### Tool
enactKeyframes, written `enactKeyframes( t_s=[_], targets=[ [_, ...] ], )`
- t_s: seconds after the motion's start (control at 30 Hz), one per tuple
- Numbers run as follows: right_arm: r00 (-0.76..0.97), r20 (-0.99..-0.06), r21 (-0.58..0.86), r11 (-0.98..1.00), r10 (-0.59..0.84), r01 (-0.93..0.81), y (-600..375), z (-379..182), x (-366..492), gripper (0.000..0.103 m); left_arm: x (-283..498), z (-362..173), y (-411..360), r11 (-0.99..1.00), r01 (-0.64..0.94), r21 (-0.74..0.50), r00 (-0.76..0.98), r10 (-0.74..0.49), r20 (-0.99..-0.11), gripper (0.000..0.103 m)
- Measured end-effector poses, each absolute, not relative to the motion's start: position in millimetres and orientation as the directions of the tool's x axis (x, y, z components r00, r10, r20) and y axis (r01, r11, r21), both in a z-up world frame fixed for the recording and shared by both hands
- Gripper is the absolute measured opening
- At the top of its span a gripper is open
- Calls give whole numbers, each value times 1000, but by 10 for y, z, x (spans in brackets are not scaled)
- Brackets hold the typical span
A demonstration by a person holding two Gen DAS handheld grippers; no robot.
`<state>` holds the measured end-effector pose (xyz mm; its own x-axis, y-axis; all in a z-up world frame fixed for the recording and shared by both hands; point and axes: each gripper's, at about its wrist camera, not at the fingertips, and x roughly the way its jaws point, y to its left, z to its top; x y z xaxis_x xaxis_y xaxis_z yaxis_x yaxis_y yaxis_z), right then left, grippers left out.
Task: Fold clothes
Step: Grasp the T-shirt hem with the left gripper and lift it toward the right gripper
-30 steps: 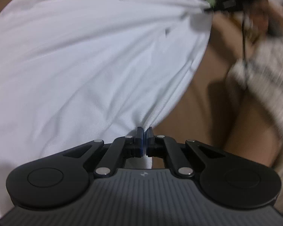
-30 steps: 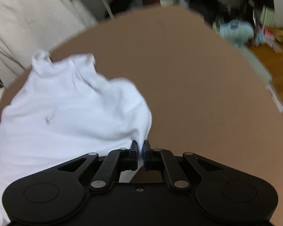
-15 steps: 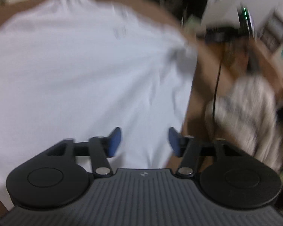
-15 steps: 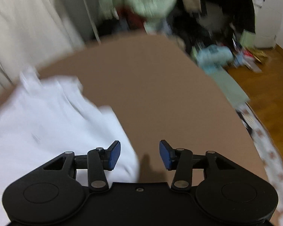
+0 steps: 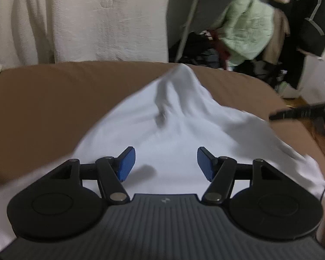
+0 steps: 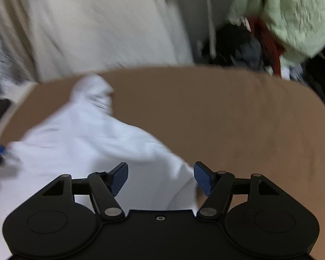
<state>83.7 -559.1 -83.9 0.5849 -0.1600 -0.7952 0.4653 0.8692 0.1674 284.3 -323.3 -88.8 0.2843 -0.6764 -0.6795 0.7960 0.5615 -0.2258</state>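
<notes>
One white garment [image 5: 177, 134] on brown surface [image 5: 43, 108] — left tongs [image 5: 166, 163] apart, right tongs [image 6: 160, 178] opening, both empty.

No legible txt, labels or nos. anywhere in either view.

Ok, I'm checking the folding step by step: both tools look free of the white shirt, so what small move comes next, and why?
Probably bring the left tool down to pinch the shirt's near edge. The white shirt lies rumpled on the brown surface, a ridge running to its far tip, and neither tool holds it: the left is open, the right tool is opening, nothing between its pads. It needs gripping again before any fold.
</notes>
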Motion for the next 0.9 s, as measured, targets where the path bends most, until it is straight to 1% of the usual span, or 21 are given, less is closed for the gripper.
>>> enactKeyframes(
  t_s=[0.03,0.07,0.1,0.13,0.23,0.3,0.4,0.43,0.5,0.6,0.63,0.67,0.7,0.73,0.77,0.83,0.87,0.9],
  targets=[
    [568,-808,156,872,-158,464,-5614,-968,893,72,2922,-898,-3371,561,795,-232,278,-676,-682,63],
    [550,-820,146,874,-155,463,-5637,-1097,949,58,2998,-908,-3499,561,792,-240,273,-678,-682,63],
    [543,-824,125,884,-160,450,-5622,-1184,983,35,3057,-914,-3598,559,791,-249,271,-685,-677,63],
    [563,-804,81,902,-191,423,-5556,-1169,969,10,3110,-917,-3686,555,791,-257,269,-693,-669,63],
    [645,-687,-60,910,-335,409,-5454,-964,866,9,3230,-962,-3880,540,808,-235,279,-702,-655,63],
    [647,-652,-63,879,-395,473,-5535,-935,799,9,3305,-1037,-3977,544,809,-226,291,-702,-650,63],
    [584,-712,-51,857,-391,512,-5546,-1199,852,11,3403,-1159,-4100,557,777,-293,269,-715,-645,63],
    [571,-716,-60,850,-402,523,-5522,-1275,859,13,3425,-1199,-4146,563,761,-321,258,-718,-647,63],
    [582,-688,-57,831,-434,553,-5472,-1306,806,15,3471,-1240,-4231,593,731,-337,262,-700,-665,63],
    [588,-701,42,799,-404,600,-5579,-1260,754,15,3557,-1282,-4323,646,679,-349,274,-664,-696,66],
    [586,-711,78,785,-388,614,-5629,-1226,740,19,3612,-1284,-4306,672,655,-345,287,-644,-710,66],
    [583,-719,106,768,-379,632,-5672,-1183,723,31,3658,-1275,-4278,702,631,-331,309,-619,-723,66],
    [581,-718,121,753,-384,647,-5696,-1143,713,35,3691,-1254,-4224,717,624,-309,330,-601,-728,66],
    [580,-711,127,739,-397,661,-5700,-1101,696,42,3712,-1230,-4168,715,641,-278,342,-591,-730,66],
    [583,-695,121,730,-422,673,-5671,-1058,667,46,3730,-1219,-4121,707,668,-232,351,-574,-739,67],
    [599,-668,117,732,-443,672,-5637,-980,688,46,3765,-1218,-4034,683,717,-143,358,-536,-765,73],
    [619,-661,131,746,-425,653,-5601,-929,712,46,3796,-1247,-3990,670,730,-134,336,-523,-783,80],
    [638,-654,145,760,-407,634,-5565,-879,736,47,3832,-1283,-3945,657,741,-134,308,-511,-803,83]
  ],
)
